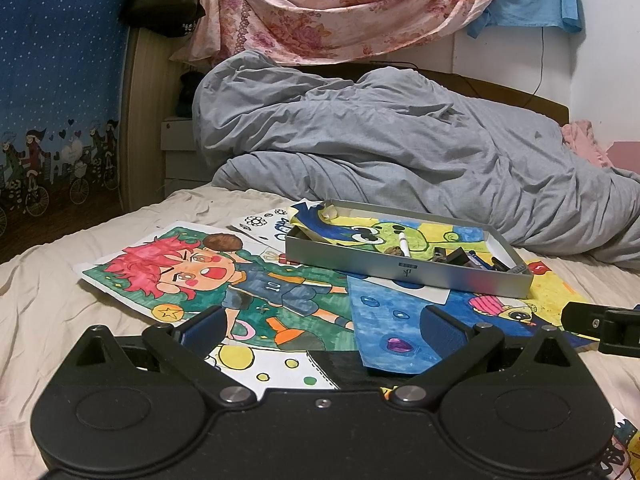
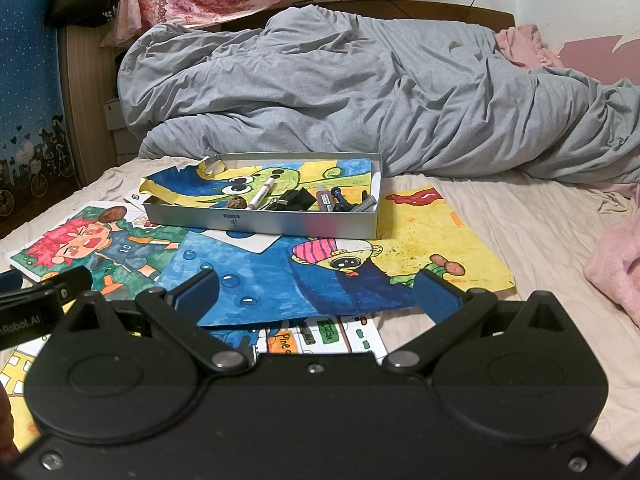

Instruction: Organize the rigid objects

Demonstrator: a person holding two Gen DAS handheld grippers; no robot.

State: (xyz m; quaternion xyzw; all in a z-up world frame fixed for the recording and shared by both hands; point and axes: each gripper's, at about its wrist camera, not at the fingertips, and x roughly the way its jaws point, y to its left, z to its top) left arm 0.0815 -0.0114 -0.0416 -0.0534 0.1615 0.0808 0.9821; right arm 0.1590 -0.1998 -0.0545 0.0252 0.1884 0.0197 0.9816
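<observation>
A shallow silver tin (image 1: 408,274) (image 2: 260,222) sits on coloured drawings on the bed. Inside it lie a white marker (image 1: 403,247) (image 2: 262,193), a brown walnut-like lump (image 2: 236,202), black binder clips (image 2: 294,199), a purple-capped marker (image 2: 325,201) and other small pens. My left gripper (image 1: 326,326) stands open and empty, low over the drawings, short of the tin. My right gripper (image 2: 320,292) is open and empty too, above the blue drawing (image 2: 248,284). Each gripper's edge shows in the other's view.
A crumpled grey duvet (image 1: 400,136) (image 2: 380,92) fills the back of the bed. Several drawings are spread around the tin, one of a red-haired footballer (image 1: 208,272). A pink cloth (image 2: 616,264) lies at the right. Beige sheet (image 2: 540,220) surrounds the papers.
</observation>
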